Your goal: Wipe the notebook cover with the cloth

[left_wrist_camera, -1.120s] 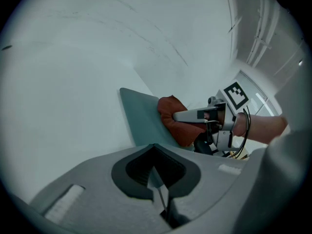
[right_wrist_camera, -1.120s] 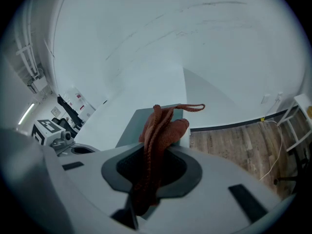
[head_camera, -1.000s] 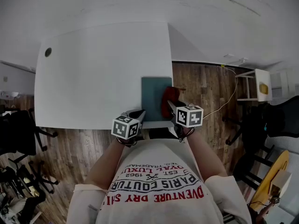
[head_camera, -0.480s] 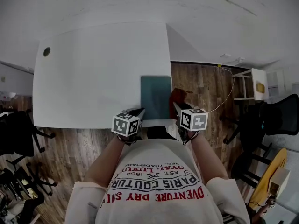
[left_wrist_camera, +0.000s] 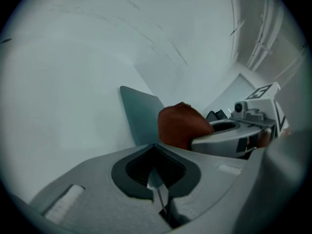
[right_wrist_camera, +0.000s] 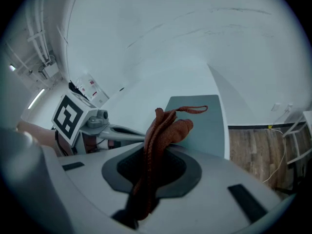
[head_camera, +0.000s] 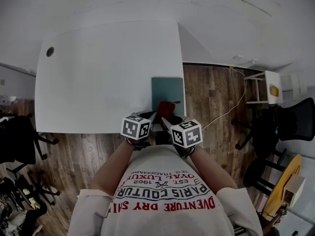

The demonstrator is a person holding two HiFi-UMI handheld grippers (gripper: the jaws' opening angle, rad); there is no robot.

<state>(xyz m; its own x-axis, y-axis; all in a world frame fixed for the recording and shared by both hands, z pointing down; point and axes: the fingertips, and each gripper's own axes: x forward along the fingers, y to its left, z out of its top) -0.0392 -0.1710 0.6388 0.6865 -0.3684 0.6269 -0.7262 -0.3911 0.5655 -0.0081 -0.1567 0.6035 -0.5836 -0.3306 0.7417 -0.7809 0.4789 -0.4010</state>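
Slippage is the risk: the cloth (right_wrist_camera: pixel 165 130) sits bunched in the pinching right gripper (right_wrist_camera: pixel 157 147), and a stroke toward 3 o'clock could shove the notebook (head_camera: pixel 167 90) off the table (head_camera: pixel 98 82) from its 5 o'clock corner, since the left gripper (left_wrist_camera: pixel 155 147), jaws pressed together, grips nothing visible. Only the head view shows that table edge; only the right gripper view shows the cloth's loose loop

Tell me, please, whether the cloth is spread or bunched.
Bunched: the cloth is crumpled into folds, clamped in the right claw.
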